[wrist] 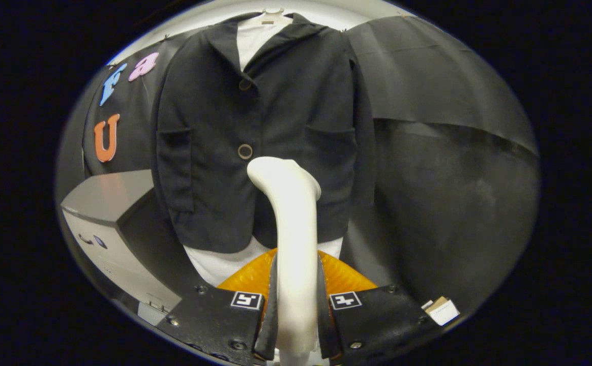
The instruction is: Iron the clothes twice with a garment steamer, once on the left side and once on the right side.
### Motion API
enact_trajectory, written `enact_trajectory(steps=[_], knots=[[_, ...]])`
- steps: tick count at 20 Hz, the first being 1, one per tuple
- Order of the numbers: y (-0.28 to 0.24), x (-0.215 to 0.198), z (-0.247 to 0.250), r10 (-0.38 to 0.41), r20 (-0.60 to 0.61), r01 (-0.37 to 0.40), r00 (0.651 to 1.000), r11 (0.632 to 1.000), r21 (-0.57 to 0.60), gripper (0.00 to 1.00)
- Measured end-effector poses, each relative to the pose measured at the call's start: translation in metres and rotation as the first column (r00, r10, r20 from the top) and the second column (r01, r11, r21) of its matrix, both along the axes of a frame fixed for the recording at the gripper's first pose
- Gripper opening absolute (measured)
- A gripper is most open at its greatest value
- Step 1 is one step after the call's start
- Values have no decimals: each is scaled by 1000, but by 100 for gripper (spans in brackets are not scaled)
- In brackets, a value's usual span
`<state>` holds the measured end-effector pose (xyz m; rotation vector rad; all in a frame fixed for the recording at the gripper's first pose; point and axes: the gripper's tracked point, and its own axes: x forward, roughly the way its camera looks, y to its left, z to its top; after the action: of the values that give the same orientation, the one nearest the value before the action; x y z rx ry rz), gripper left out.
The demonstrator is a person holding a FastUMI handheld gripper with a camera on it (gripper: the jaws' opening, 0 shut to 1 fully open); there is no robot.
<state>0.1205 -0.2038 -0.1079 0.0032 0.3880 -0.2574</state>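
Note:
A dark buttoned jacket (255,137) hangs on a hanger over a white shirt (253,38), straight ahead of me. My gripper (296,315) is shut on the white handle of the garment steamer (291,223), both fingers pressing its sides. The steamer rises from between the fingers and its curved head sits in front of the jacket's lower middle, just below the lower button (245,151). Whether the head touches the cloth I cannot tell. The white shirt's hem (219,264) shows below the jacket.
A grey box-like unit (108,213) stands to the left of the jacket. An orange ribbed part (247,279) lies just beyond the fingers. Black cloth (443,152) hangs to the right. A small white and brown tag (442,310) lies by the right finger.

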Motion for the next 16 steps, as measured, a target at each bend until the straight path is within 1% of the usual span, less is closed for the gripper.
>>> enact_trajectory(steps=[5,9,11,13,16], knots=[[-6,-15,-49,-32,-93,33,995,999,8,35],[3,-29,-66,-37,-140,36,990,999,-9,35],[15,-38,-55,-25,-117,25,993,1000,1,35],[26,-54,-34,-12,-77,12,997,1000,-4,35],[45,-88,6,8,-1,-8,1000,1000,-4,35]])
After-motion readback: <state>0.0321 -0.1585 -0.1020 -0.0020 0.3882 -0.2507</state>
